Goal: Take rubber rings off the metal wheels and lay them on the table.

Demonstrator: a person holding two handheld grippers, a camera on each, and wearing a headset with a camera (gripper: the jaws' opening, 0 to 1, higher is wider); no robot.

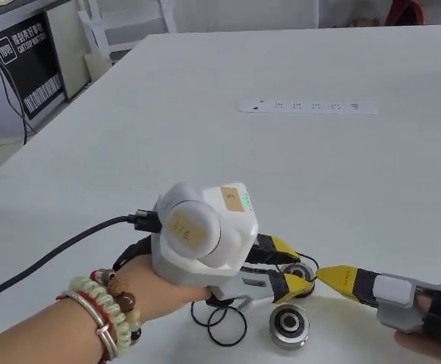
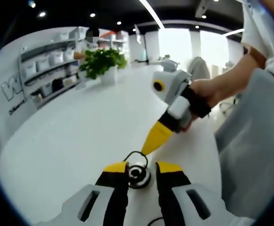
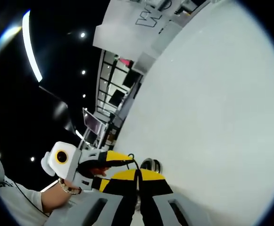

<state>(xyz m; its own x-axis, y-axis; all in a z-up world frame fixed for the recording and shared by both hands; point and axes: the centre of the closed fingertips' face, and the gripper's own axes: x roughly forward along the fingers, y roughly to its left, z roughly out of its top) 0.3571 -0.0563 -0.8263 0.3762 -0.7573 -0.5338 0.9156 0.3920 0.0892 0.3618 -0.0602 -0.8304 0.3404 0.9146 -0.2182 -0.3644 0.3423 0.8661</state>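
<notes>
Bench: plain white bench point(image 1: 205, 136) in a bright showroom, with a white power strip point(image 1: 309, 107) lying far out on it
Left tongs: my left tongs point(image 2: 139, 167) are clamped on a small metal wheel point(image 2: 138, 176), one yellow tip on each side of it, low over the bench
Rubber ring: a thin black rubber ring point(image 2: 134, 155) stands up in a loop from that wheel, half off it
Right tongs: my right tongs point(image 3: 137, 175) are closed tip to tip, pinching the loop of the rubber ring right at the wheel
Second wheel: another metal wheel point(image 1: 289, 324) lies flat on the bench, just beside the gripped one
Loose rings: two black loose rings point(image 1: 245, 327) lie overlapping on the bench under my left wrist, near the second wheel
</notes>
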